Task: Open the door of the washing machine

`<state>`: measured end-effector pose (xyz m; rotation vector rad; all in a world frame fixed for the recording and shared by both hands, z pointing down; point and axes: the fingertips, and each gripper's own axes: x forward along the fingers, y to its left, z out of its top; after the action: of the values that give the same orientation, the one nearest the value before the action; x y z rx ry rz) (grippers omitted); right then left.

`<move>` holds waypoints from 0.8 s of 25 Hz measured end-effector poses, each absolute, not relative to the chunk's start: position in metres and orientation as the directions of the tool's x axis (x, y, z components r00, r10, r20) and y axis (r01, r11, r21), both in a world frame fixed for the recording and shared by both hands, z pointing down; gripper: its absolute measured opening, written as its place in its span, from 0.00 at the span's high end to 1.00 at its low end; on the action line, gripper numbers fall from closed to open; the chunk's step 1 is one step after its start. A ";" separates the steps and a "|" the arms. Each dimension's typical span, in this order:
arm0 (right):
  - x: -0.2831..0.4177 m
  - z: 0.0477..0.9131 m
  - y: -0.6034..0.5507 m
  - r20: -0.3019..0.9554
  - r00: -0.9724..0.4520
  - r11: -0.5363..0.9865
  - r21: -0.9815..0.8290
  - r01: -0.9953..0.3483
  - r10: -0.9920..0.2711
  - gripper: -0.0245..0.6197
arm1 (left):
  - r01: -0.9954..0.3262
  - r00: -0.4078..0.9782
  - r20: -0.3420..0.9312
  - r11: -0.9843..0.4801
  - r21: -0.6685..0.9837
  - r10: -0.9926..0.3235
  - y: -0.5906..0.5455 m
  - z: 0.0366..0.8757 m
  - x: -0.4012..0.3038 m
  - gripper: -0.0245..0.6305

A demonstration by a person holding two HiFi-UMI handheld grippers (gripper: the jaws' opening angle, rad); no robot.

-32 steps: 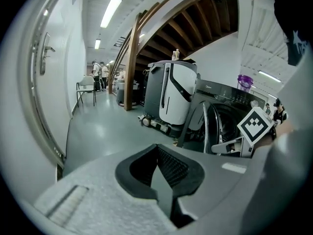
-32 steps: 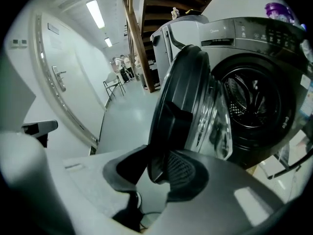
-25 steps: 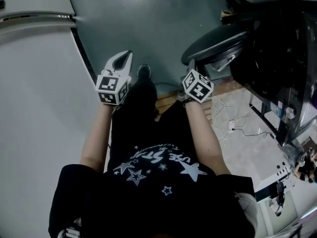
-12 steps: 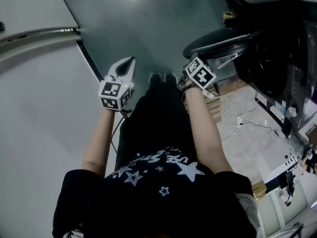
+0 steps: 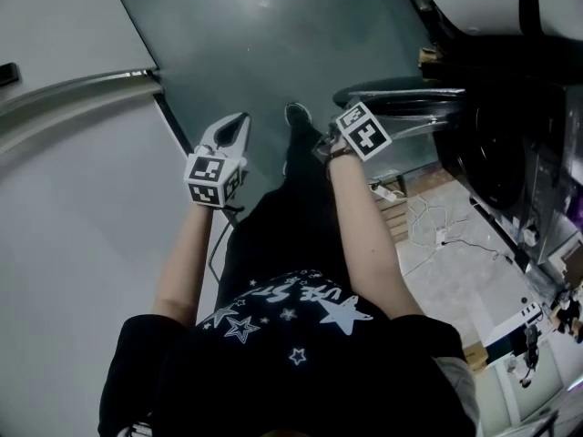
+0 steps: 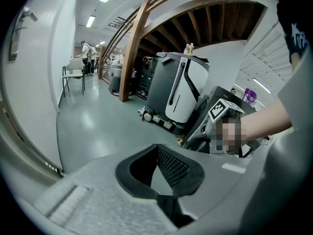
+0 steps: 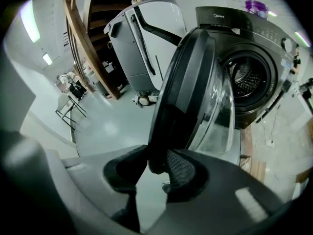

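Observation:
The dark front-loading washing machine [image 7: 254, 67] stands at the right with its drum open. Its round glass door [image 7: 195, 92] is swung well out, and in the head view it shows as a dark disc [image 5: 410, 98]. My right gripper [image 7: 155, 168] has the door's outer rim between its pads; the jaws are opening slightly. In the head view only that gripper's marker cube [image 5: 363, 131] shows, at the door's edge. My left gripper [image 5: 235, 124] hangs over the grey floor to the left, open with nothing between its jaws [image 6: 156, 165].
A white-and-grey machine [image 7: 142, 38] stands behind the door. A curved wooden beam [image 6: 132, 48] rises beyond it and a chair [image 6: 73, 72] stands far off. Cables [image 5: 428, 226] and a wooden pallet [image 5: 392, 208] lie by the washer. A white wall [image 5: 73, 198] runs along the left.
Both grippers have moved up the head view, away from the body. The right one has rolled and drawn the door rim along, and the person's feet have stepped forward.

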<state>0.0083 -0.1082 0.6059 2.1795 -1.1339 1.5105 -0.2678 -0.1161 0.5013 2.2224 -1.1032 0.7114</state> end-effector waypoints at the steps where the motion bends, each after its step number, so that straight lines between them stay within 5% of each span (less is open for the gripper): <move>1: 0.007 0.606 -0.117 0.883 0.156 -0.677 -0.216 -0.703 -0.443 0.77 | -0.827 0.519 0.669 -0.511 0.236 -0.531 -0.128 0.500 -0.269 0.95; 20: 0.008 0.605 -0.286 0.911 0.220 -0.888 -0.246 -0.389 -0.349 0.77 | -0.740 0.572 0.693 -0.641 0.203 -0.440 -0.381 0.491 -0.251 0.95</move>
<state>0.0078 -0.2862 0.6046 2.4266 -0.7342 1.7957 -0.2512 -0.3809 0.4907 2.3278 -0.9453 0.8392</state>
